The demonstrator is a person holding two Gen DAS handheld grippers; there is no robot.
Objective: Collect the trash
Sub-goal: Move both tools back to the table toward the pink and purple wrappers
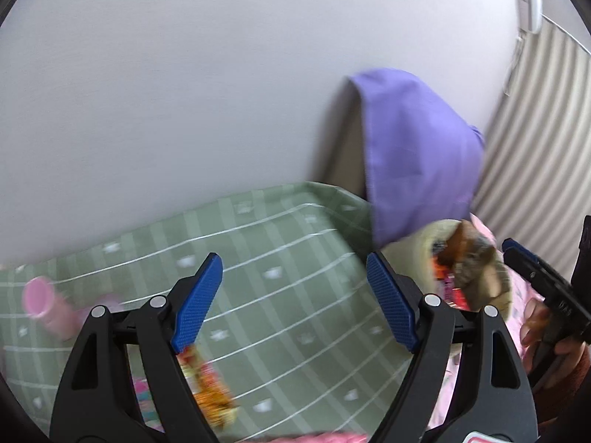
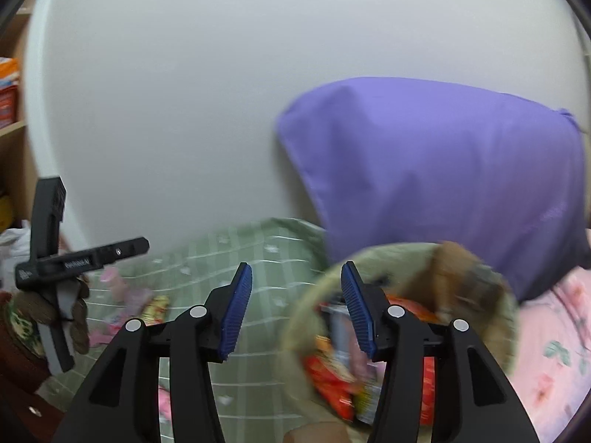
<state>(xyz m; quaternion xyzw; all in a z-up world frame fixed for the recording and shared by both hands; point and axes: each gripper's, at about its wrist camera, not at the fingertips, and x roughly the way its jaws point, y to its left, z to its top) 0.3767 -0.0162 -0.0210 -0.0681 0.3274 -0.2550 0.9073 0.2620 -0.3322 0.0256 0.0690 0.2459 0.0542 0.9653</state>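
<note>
Between my left gripper (image 1: 295, 295)'s spread, empty jaws lies green checked bedding (image 1: 280, 280); an orange wrapper (image 1: 210, 391) sits at seven o'clock. My right gripper (image 2: 297, 308) gapes too, the trash-filled basket (image 2: 306, 317) at four o'clock, purple pillow (image 2: 443, 170) beyond.

One basket (image 2: 476, 288) at 4 o'clock holds several wrappers (image 2: 325, 373); blur hides their exact number. One purple pillow (image 2: 443, 170) sits at 2 o'clock. On the one green sheet (image 1: 295, 295): one pink tube (image 1: 44, 302) at 9 o'clock, one orange wrapper (image 1: 210, 391) at 7 o'clock. Two grippers, both open.
</note>
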